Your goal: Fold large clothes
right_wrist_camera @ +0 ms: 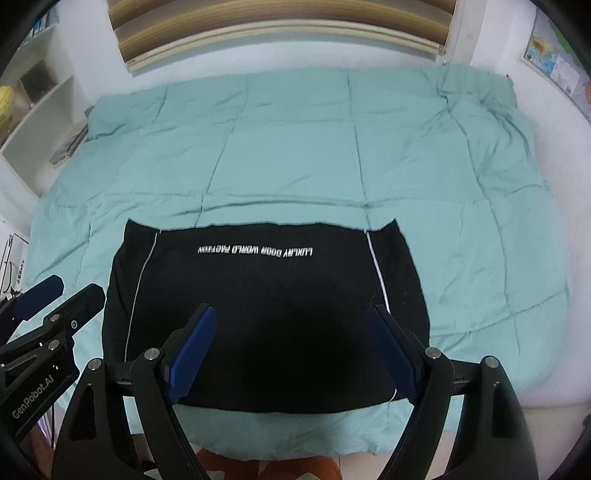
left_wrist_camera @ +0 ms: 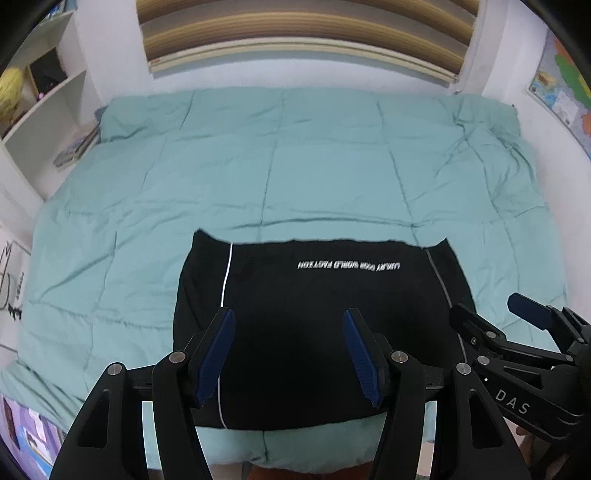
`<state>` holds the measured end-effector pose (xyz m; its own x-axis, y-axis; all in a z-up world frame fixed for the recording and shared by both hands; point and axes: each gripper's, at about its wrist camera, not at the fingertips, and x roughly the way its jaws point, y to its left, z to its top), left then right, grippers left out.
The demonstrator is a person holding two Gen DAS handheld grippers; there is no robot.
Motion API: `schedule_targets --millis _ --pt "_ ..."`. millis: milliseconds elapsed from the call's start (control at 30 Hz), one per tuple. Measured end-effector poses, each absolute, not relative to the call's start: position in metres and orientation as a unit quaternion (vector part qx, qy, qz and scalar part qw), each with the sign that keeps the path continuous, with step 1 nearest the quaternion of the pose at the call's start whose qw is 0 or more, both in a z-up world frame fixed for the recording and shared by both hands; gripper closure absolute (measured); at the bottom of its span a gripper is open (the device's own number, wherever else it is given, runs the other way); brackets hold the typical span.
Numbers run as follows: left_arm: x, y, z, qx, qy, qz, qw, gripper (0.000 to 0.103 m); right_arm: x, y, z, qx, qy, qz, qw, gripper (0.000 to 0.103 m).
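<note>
A black garment point(left_wrist_camera: 314, 295) with white piping and white lettering lies folded into a flat rectangle on the teal quilt point(left_wrist_camera: 258, 166), near the bed's front edge. It also shows in the right wrist view point(right_wrist_camera: 266, 288). My left gripper point(left_wrist_camera: 289, 325) is open and empty, above the garment's near part. My right gripper point(right_wrist_camera: 293, 321) is open and empty, also above the garment's near part. Each gripper shows at the side of the other's view: the right one point(left_wrist_camera: 495, 314) and the left one point(right_wrist_camera: 70, 288).
The teal quilt point(right_wrist_camera: 332, 147) covers the whole bed. White shelves point(left_wrist_camera: 40, 110) stand at the left with books beside the bed. A window blind point(left_wrist_camera: 303, 33) is on the far wall. A map point(left_wrist_camera: 561, 81) hangs at the right.
</note>
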<state>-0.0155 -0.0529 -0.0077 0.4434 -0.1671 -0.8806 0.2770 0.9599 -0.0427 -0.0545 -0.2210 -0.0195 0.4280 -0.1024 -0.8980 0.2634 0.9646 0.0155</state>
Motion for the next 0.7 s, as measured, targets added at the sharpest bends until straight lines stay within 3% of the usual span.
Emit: schedule_targets --millis 700 --pt "-0.02 -0.034 -0.022 0.061 0.521 -0.108 0.844 0.04 -0.071 -0.231 -0.041 0.112 0.537 -0.117 0.828 0.018"
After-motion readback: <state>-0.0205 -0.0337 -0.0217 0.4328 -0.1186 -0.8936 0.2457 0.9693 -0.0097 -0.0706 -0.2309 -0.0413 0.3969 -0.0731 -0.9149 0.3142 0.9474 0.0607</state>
